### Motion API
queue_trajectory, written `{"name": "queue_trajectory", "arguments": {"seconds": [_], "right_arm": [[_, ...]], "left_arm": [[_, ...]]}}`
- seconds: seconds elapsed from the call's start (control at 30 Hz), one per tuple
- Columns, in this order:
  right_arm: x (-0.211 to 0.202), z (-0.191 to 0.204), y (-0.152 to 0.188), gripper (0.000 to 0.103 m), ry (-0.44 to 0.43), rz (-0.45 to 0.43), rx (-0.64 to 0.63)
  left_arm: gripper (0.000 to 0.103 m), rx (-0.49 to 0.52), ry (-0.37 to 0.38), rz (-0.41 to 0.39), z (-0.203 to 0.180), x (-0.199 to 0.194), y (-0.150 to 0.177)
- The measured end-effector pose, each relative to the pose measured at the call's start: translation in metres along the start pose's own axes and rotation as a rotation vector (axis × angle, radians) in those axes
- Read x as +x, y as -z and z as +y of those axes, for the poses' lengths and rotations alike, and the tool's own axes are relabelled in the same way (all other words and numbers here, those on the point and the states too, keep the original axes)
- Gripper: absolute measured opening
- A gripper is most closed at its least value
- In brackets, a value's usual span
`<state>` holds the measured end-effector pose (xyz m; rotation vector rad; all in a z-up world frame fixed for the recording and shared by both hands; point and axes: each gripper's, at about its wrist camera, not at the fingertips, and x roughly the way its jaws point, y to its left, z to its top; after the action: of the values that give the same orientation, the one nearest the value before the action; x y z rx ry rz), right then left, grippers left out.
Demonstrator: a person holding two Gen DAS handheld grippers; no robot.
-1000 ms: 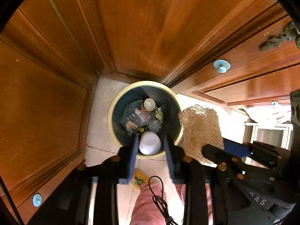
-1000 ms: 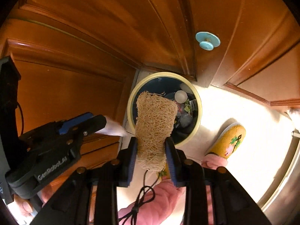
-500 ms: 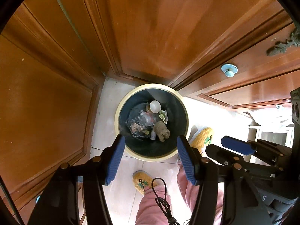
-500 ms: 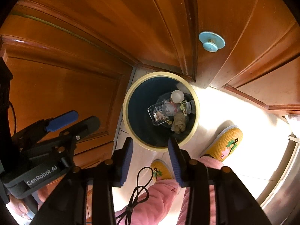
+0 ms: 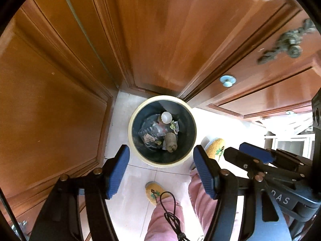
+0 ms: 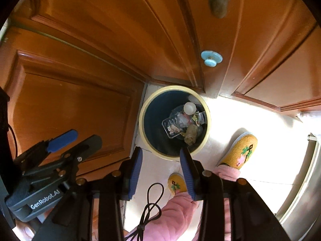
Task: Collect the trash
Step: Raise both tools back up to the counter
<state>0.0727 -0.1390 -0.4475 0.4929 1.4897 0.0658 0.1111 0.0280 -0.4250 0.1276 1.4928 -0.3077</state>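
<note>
The main risk from here, as I judge it, is that I carry on thinking the job is finished while something light has lodged on the rim or slid down the far side of the trash bin (image 5: 162,160), between it and the wooden cabinet doors (image 5: 160,30) that crowd it on the left and far sides; I cannot see behind it, so I would not notice. The dangling black cable (image 5: 170,208) near my pink trouser legs (image 6: 176,206) and yellow slippers (image 6: 240,150) could also snag a finger if I swing carelessly. My left gripper (image 5: 161,172) hangs above the near rim of the bin, its jaws about halfway apart and opening, with nothing between the blue pads and nothing touched. My right gripper (image 6: 160,170) sits just to its right, jaws parted more narrowly, likewise empty and clear of the bin. The trash itself lies at the bottom of the bin: a white cup (image 5: 166,117), a clear plastic tray (image 6: 171,127), scraps of wrapper, and a brown fibrous scrubber (image 5: 171,144) on the right side of the heap.
</note>
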Motion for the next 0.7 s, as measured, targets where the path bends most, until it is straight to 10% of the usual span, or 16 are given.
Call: {"name": "queue_trajectory", "arguments": {"seconds": [0.7], "right_arm": [[-0.234,0.064,0.012,0.039,-0.061,-0.392,-0.063]], "left_arm": [[0.066,0.095,0.019,-0.409,-0.038,-0.261,-0.023]]}}
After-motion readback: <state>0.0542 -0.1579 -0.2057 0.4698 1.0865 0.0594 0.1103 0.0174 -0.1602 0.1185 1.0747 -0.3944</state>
